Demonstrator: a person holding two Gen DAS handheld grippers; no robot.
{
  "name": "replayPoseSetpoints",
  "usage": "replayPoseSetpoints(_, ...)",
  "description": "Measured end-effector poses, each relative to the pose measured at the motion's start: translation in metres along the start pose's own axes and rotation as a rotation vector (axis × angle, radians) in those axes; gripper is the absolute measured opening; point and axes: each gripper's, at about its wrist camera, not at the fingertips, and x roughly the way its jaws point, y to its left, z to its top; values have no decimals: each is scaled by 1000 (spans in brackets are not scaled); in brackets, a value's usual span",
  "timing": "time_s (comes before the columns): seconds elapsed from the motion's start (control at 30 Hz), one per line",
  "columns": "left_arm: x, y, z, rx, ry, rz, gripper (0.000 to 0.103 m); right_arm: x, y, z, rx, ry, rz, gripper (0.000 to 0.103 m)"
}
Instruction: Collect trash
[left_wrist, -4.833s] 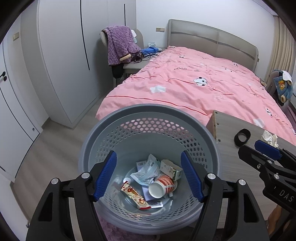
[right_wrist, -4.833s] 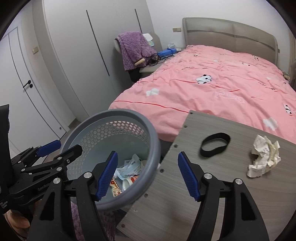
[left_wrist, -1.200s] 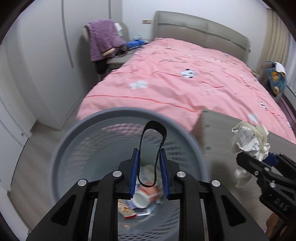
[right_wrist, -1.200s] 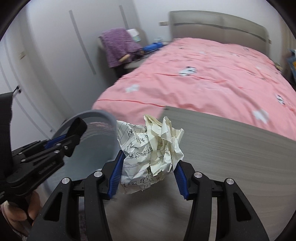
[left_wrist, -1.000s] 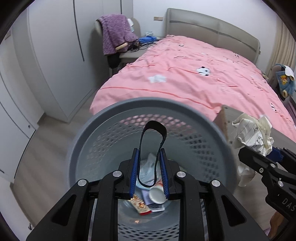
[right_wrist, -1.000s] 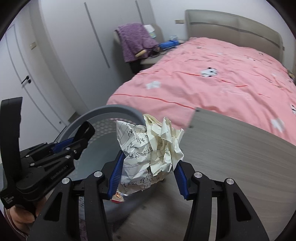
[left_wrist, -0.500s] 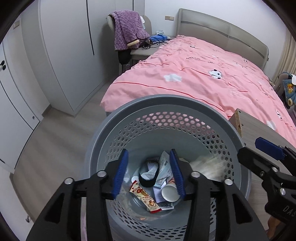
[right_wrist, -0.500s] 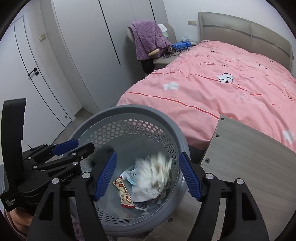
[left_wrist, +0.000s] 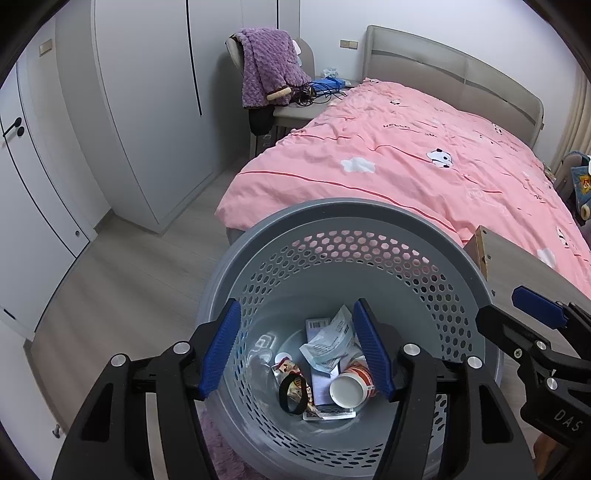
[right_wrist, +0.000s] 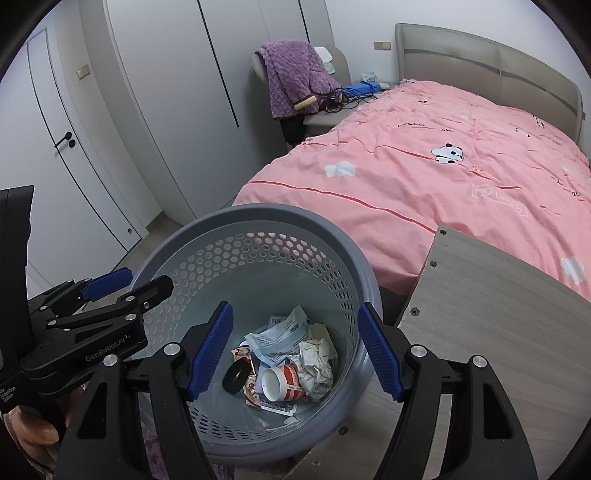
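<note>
Crumpled lined paper (right_wrist: 314, 363) beside black band (right_wrist: 235, 377) in grey perforated basket (right_wrist: 258, 221)

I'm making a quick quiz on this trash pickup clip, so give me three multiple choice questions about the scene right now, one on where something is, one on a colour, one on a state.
1. Where is the black band?
A. On the wooden tabletop
B. In the grey basket, beside the paper cup
C. On the pink bed

2. What colour are the pads on both grippers?
A. Blue
B. Red
C. Green

3. What is between the right gripper's fingers?
A. The crumpled paper
B. The paper cup
C. Nothing

Answers:
1. B: the band lies on the bottom of the basket next to the paper cup.
2. A: the pads are blue in both wrist views.
3. C: the right gripper stands wide with no thing between its fingers, and the crumpled paper lies in the basket.
</note>
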Motion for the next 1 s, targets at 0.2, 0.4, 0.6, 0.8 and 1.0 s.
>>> replayPoseSetpoints(0.2, -2, 1, 0, 0, -1, 4, 67, -4, -1, -2, 3, -10, -4, 72)
replayPoseSetpoints(0.4, -7, 1, -2, 4, -5, 9, 71, -10, -4, -3, 12, -16, -9, 73)
replayPoseSetpoints(0.6, -11, 0, 0, 2, -8, 16, 76, -12, -7, -3, 17, -25, -9, 77)
replayPoseSetpoints(0.8, -15, 1, 1, -2, -10, 26, 77, -14, -8, -3, 19, -30, -10, 80)
replayPoseSetpoints(1.0, -18, 3, 1, -8, -18, 31, 80, -16, -8, -2, 19, -34, -12, 82)
